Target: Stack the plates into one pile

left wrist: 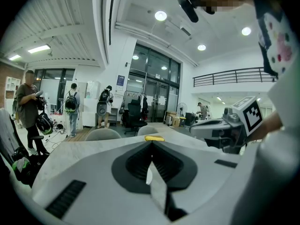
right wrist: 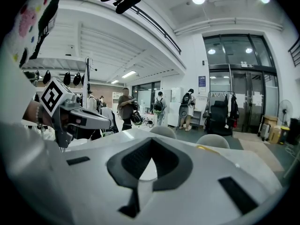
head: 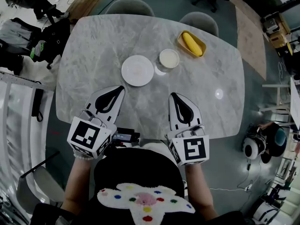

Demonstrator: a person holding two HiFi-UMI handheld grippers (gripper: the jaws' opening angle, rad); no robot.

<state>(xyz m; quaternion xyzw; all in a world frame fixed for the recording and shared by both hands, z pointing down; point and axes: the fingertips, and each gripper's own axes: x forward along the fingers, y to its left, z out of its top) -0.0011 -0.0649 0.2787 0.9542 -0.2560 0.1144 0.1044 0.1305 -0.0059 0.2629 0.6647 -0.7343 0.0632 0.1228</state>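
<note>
In the lower left of the head view, the left claw (head: 120,88) lies low over the near edge of the grey marble tabletop (head: 89,46). Its jaws are pressed together on nothing, and its tip is angled up and to the right. At centre sits one large white round plate (head: 137,70), with one smaller white round dish (head: 169,58) just beside it. The right claw (head: 172,95), below them, is likewise closed and empty. One yellow rectangular dish (head: 191,43) sits at upper right.

The yellow dish (head: 201,41) holds something yellow (head: 192,43) — perhaps corn — too small to tell.
</note>
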